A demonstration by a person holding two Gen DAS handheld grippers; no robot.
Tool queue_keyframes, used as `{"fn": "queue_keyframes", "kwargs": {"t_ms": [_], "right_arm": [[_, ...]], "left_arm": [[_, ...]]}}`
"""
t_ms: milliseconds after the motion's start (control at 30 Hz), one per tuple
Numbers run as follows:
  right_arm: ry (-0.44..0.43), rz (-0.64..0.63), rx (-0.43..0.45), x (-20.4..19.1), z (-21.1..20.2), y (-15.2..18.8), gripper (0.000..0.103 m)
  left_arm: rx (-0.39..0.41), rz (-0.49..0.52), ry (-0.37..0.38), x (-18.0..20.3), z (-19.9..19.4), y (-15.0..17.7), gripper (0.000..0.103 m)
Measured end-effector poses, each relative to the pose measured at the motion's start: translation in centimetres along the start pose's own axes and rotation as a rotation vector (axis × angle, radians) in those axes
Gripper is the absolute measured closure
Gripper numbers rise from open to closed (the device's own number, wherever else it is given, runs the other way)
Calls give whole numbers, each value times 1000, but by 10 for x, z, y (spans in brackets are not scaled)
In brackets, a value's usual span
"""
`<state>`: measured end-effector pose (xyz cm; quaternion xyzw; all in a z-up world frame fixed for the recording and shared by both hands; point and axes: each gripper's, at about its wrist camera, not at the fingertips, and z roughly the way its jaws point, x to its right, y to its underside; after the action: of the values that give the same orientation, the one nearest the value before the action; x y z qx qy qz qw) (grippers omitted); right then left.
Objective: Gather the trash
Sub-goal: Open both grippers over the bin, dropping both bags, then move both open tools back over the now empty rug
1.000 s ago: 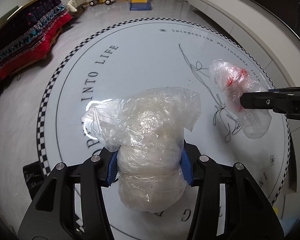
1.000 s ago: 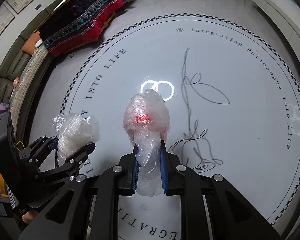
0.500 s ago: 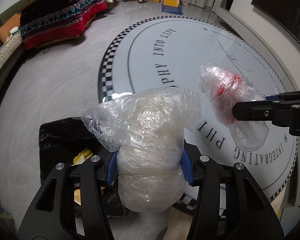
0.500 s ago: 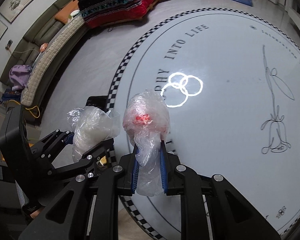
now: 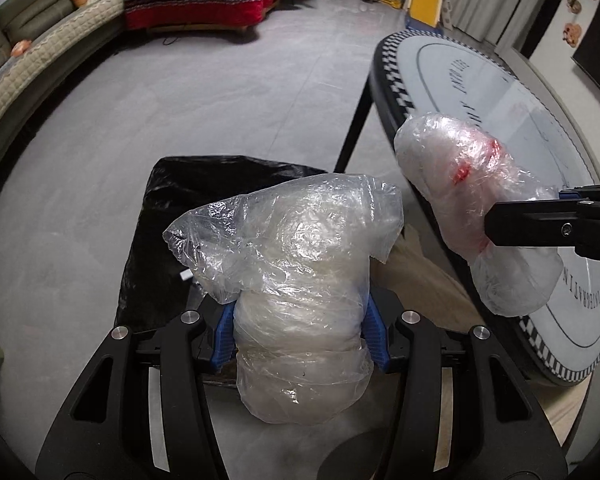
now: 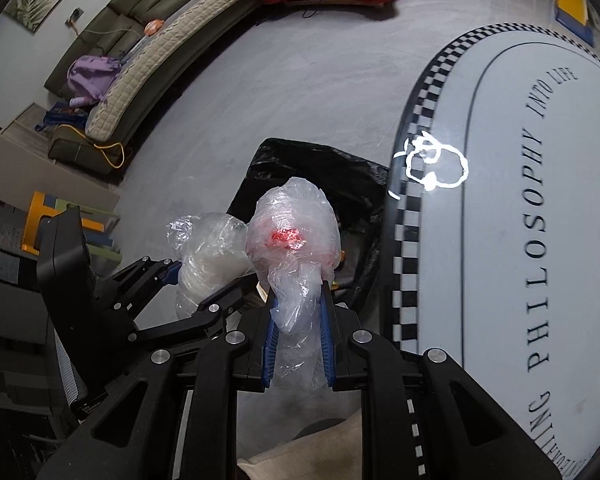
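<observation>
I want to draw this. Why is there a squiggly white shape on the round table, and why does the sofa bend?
Right wrist view: the white squiggle is lamp glare on the shiny round table; the fisheye lens curves the sofa. Left wrist view: no such glare, same bending at the edges.

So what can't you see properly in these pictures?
- Inside of the black plastic trash bag: left wrist view, hidden by the clear crumpled plastic bundle.
- Red thing in the second clear plastic bundle: right wrist view, blurred by wrap.
- Round white printed table: cut off at the edge.
</observation>
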<state>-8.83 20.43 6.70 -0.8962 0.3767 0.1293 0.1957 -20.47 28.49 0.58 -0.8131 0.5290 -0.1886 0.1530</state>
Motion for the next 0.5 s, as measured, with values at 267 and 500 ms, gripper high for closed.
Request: {"fn": "queue_keyframes", "kwargs": {"t_ms": [267, 500], "right_arm": [[-18, -27, -98, -25, 59, -25, 83], [28, -16, -94, -37, 80, -44, 44]], "left_arm": [[-75, -128, -48, -67, 27, 23, 44], [-113, -206, -150, -102, 35, 36, 6]]}}
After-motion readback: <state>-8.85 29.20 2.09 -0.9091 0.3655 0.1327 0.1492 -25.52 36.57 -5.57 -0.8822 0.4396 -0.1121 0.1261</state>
